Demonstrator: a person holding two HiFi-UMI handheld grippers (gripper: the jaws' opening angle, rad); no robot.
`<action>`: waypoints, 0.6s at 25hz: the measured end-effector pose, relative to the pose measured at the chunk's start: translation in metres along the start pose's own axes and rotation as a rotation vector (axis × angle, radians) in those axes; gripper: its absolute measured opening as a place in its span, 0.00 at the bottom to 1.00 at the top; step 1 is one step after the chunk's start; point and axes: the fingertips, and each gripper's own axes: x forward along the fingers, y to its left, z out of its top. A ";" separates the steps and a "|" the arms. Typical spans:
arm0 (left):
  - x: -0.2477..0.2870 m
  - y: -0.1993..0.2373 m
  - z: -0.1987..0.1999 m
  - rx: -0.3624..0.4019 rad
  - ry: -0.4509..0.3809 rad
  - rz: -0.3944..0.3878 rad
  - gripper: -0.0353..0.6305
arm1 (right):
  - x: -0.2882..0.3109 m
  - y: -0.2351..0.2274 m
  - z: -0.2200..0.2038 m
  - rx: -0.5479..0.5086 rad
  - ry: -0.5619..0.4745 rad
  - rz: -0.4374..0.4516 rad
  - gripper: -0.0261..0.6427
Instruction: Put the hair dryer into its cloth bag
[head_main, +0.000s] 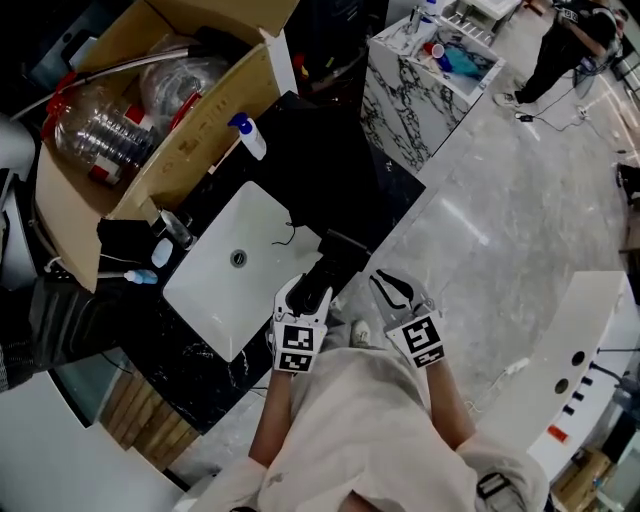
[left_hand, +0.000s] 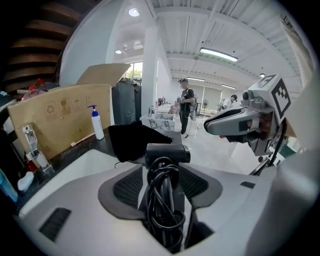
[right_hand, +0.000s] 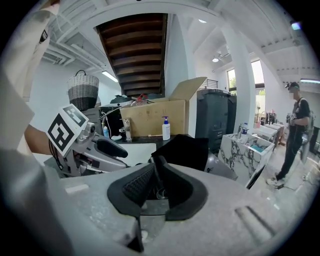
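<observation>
1. The dryer (left_hand: 167, 152) stands between the jaws of the left gripper (left_hand: 165, 172). Its cord (left_hand: 162, 200) is wound round the handle. These jaws stand apart, and the pads do not seem to press on the dryer.
2. The dryer's long axis runs along the jaws: handle near, head far. It points away from the person, over the dark worktop (head_main: 190, 350) at the right edge of the white sink (head_main: 215, 300).
3. The bag (right_hand: 187, 145) is at the right gripper (right_hand: 158, 165). Its jaws look closed on a fold of the black cloth, and the rest of the bag rises beyond them.
4. From the left jaws the bag lies just past the dryer's head, a little to the left. I cannot tell whether they touch, or which way the bag's mouth faces: black cloth on a black worktop hides it.
5. The two grippers sit side by side, close together, the right one to the right of the dryer.
6. The left gripper is nearer the dryer and the right nearer the bag. So the coming move likely turns on lining the dryer's head up with the mouth, then sliding it in along its long axis.
</observation>
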 end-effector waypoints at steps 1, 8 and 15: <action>0.003 0.001 -0.003 0.004 0.014 -0.003 0.39 | 0.002 0.000 -0.002 0.004 0.006 0.002 0.10; 0.023 0.004 -0.020 0.013 0.101 -0.045 0.41 | 0.016 0.005 -0.013 0.019 0.045 0.023 0.10; 0.040 0.003 -0.033 0.020 0.174 -0.098 0.45 | 0.026 0.006 -0.020 0.025 0.077 0.025 0.10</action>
